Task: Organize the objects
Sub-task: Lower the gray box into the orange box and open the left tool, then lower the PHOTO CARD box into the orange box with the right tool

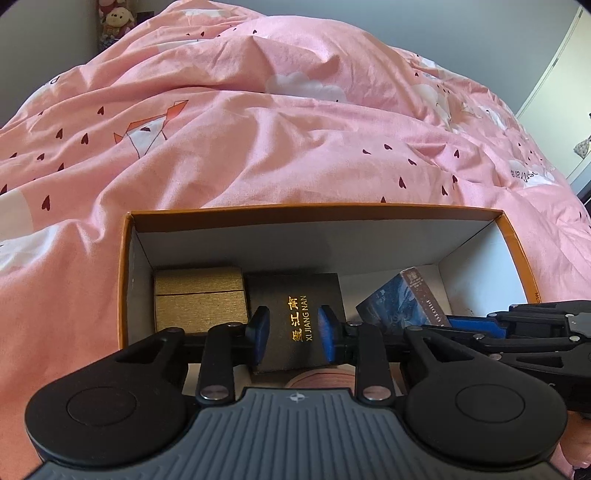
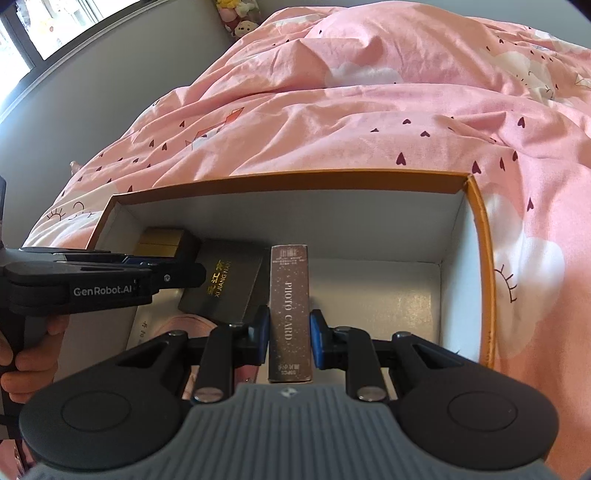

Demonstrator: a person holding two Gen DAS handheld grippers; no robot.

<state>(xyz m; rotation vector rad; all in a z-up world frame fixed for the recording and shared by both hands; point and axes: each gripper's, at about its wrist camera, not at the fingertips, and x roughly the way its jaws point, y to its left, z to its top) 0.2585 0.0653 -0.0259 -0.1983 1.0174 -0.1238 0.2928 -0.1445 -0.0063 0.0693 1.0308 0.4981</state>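
Note:
An orange-rimmed cardboard box (image 1: pixel 125 266) with a white inside lies on the pink duvet; it also shows in the right wrist view (image 2: pixel 480 258). My left gripper (image 1: pixel 293 338) is shut on a black box (image 1: pixel 295 295) lettered XI JIANG NAN, inside the cardboard box next to a gold box (image 1: pixel 199 299). My right gripper (image 2: pixel 289 338) is shut on a brown PHOTO CARD box (image 2: pixel 289 295), held on edge over the cardboard box's floor, just right of the black box (image 2: pixel 221 280). The photo card box also shows in the left wrist view (image 1: pixel 402 299).
A pink round object (image 1: pixel 321 380) lies in the box's near part under the black box. The rumpled pink duvet (image 1: pixel 258 129) surrounds the box. Plush toys (image 1: pixel 114 22) sit at the far corner by the wall. The right part of the box floor (image 2: pixel 399 295) shows bare white.

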